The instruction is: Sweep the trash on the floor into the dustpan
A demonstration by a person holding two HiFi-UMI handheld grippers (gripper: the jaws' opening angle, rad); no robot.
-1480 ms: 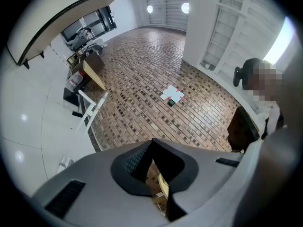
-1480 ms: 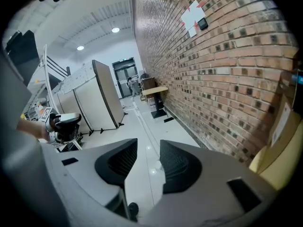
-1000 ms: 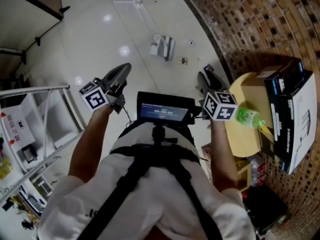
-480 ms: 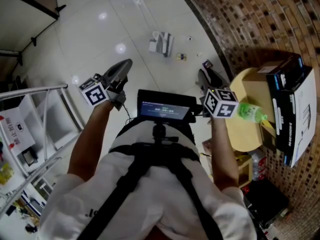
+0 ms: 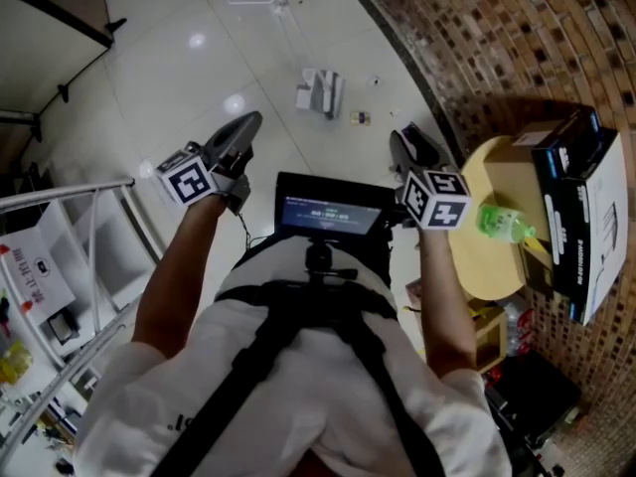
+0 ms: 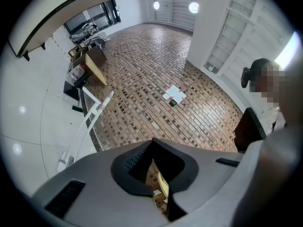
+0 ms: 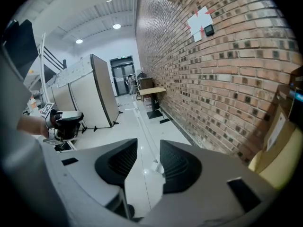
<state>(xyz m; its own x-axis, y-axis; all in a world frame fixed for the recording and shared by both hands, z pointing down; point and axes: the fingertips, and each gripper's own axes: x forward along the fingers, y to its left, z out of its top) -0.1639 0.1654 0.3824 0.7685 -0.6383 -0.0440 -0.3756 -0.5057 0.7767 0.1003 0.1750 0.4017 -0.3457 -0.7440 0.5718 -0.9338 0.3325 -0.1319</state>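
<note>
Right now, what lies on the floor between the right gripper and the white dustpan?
One small scrap of trash, about midway between the right gripper and the white dustpan; the rest is bare tile. The head view shows it.

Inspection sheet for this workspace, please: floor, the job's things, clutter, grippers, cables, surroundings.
Surface: glossy white tile floor, with light glare.
Job's things: dustpan on the floor; small trash bits lie beside it, not in it.
Clutter: green bottle and boxes on the round table.
Grippers: left gripper jaws shut, empty; right gripper jaws open, empty.
Cables: thin cable by the left gripper.
Surroundings: brick wall, white rack.
</note>
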